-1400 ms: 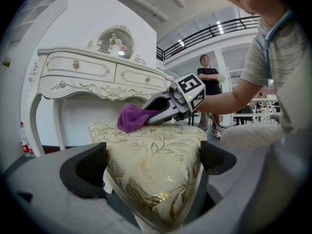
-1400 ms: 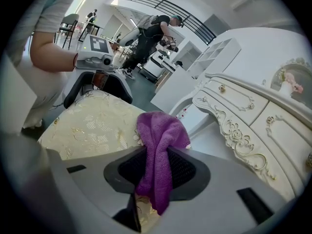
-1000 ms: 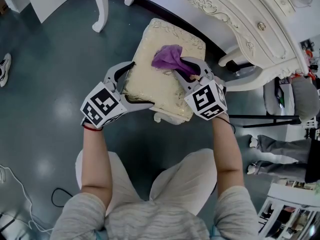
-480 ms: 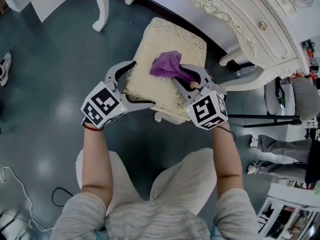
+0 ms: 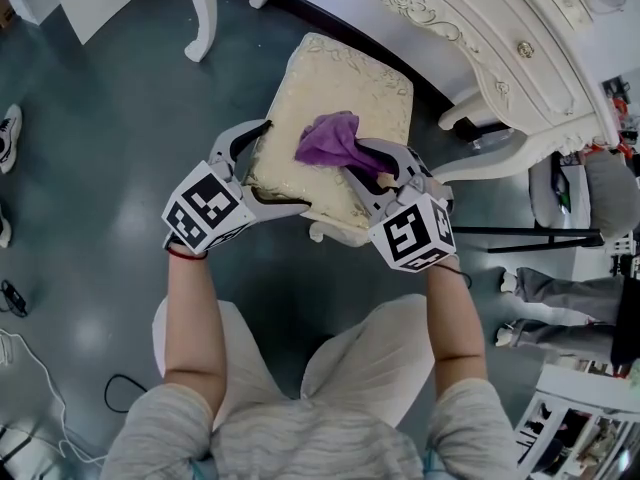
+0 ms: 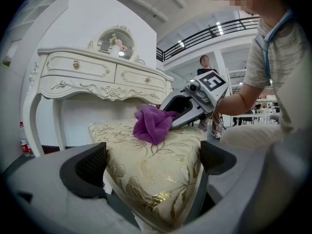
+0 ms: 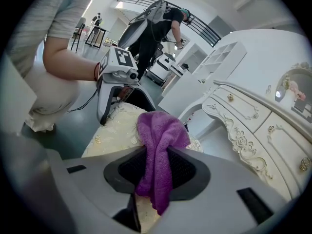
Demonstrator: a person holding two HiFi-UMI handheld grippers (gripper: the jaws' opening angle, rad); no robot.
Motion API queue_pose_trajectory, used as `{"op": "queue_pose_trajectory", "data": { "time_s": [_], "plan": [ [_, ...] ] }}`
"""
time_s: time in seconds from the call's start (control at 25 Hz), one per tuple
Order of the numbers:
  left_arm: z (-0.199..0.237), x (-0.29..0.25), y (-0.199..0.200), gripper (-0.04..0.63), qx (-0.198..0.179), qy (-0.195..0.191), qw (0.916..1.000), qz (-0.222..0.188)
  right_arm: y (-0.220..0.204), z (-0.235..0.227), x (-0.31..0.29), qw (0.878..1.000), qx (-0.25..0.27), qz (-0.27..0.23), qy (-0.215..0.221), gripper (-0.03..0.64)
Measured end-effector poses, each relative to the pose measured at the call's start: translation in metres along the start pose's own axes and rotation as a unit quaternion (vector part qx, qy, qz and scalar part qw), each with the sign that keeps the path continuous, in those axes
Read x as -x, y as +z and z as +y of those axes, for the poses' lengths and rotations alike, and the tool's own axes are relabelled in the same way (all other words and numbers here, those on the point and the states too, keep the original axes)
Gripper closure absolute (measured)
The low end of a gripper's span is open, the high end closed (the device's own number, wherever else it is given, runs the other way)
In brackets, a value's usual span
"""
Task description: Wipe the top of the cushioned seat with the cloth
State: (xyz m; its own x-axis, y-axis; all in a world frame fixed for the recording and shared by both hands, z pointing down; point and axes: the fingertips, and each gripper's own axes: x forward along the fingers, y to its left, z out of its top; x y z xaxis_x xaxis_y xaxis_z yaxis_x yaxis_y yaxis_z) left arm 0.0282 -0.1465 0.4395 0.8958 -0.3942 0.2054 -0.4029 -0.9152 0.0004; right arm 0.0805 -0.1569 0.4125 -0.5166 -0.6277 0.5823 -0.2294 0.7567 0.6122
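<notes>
**Head view.** The cushioned seat [image 5: 345, 73], cream with a gold leaf pattern, stands on the grey floor [image 5: 100, 168] just beside a white dressing table [image 5: 500, 48]. The purple cloth [image 5: 328, 138] lies bunched on the seat's top, near its right edge. The left gripper [image 5: 278, 168] straddles the seat's near left corner. The right gripper [image 5: 362, 160] reaches in from the near right and meets the cloth.

**Left gripper view.** The fingers [image 6: 85, 167] stand wide apart, with the seat's corner filling the space between them and each pad against a side of the cushion: they clamp the seat. Beyond, the cloth rests on the top with the right gripper touching it.

**Right gripper view.** The fingers [image 7: 187, 172] are closed on a fold of the cloth, which hangs down between the pads; the rest bulges forward onto the seat
</notes>
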Motion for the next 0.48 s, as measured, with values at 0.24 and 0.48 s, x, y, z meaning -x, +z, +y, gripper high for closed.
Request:
{"op": "queue_pose_trajectory", "data": {
  "time_s": [0.24,0.48],
  "plan": [
    [0.001,0.000,0.000,0.005,0.000,0.000,1.0000,0.001,0.005,0.011,0.006,1.000,0.003,-0.001,0.009,0.503],
    [0.000,0.000,0.000,0.005,0.000,0.000,1.0000,0.000,0.010,0.024,0.014,1.000,-0.007,-0.009,0.022,0.503]
  ]
}}
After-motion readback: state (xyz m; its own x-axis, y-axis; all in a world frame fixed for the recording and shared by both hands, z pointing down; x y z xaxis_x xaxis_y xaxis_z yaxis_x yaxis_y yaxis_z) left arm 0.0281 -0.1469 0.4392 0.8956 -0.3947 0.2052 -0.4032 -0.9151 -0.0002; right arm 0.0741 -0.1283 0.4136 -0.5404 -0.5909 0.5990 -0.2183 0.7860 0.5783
